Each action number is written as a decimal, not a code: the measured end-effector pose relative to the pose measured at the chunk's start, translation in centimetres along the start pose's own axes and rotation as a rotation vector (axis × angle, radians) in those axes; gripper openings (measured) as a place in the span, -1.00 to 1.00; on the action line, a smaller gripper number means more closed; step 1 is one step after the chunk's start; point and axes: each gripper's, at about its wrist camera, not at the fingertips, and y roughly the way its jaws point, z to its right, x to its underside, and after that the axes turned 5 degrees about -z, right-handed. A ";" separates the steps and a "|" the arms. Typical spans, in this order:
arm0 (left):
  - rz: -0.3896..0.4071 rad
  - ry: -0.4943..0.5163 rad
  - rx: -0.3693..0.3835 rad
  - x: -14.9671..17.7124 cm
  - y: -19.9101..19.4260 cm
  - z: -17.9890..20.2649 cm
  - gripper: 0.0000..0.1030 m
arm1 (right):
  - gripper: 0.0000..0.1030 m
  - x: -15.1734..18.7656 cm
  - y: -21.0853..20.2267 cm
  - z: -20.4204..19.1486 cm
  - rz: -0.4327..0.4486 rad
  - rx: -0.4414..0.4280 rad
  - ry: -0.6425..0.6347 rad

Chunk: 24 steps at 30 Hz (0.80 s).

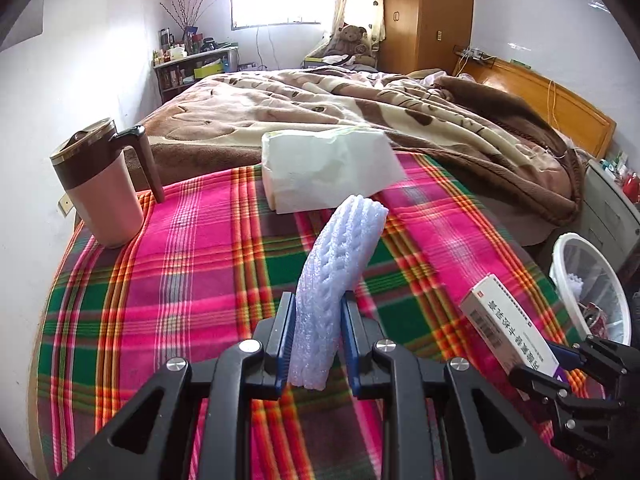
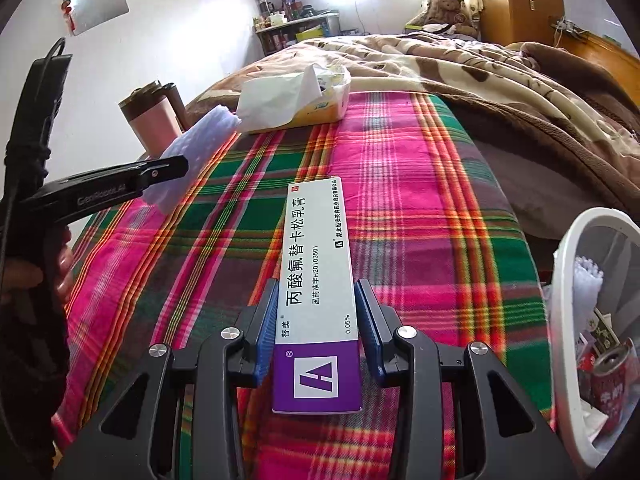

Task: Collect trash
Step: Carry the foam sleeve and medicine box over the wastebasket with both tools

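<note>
Over a plaid-covered table [image 1: 160, 280], the left gripper [image 1: 316, 344] pinches a ribbed white foam sleeve [image 1: 340, 264] while the right gripper [image 2: 316, 328] clamps a slim ointment carton [image 2: 320, 280]. The white plastic wastebasket [image 2: 568, 280] stands just right of the table, already holding a red can [image 2: 610, 376]. Each piece should probably be carried fully over the rim before release; the springy foam may bounce.

Left gripper [image 1: 316, 332] clamped on foam piece [image 1: 340, 276]; right gripper [image 2: 318, 320] clamped on medicine box [image 2: 316, 264].
</note>
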 end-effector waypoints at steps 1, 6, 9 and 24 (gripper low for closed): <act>0.003 -0.003 0.004 0.2 -0.4 0.2 -0.55 | -0.25 0.1 -0.2 0.2 0.004 0.001 0.005; 0.017 -0.008 0.042 1.3 -2.3 1.8 -0.55 | -0.25 0.7 -1.8 1.3 0.030 0.006 0.036; 0.032 -0.010 0.060 1.6 -3.6 2.8 -0.55 | -0.25 0.9 -2.9 2.0 0.054 0.015 0.048; 0.133 0.043 0.134 2.8 -8.8 9.6 -0.55 | -0.25 3.0 -8.6 5.7 0.154 0.080 0.095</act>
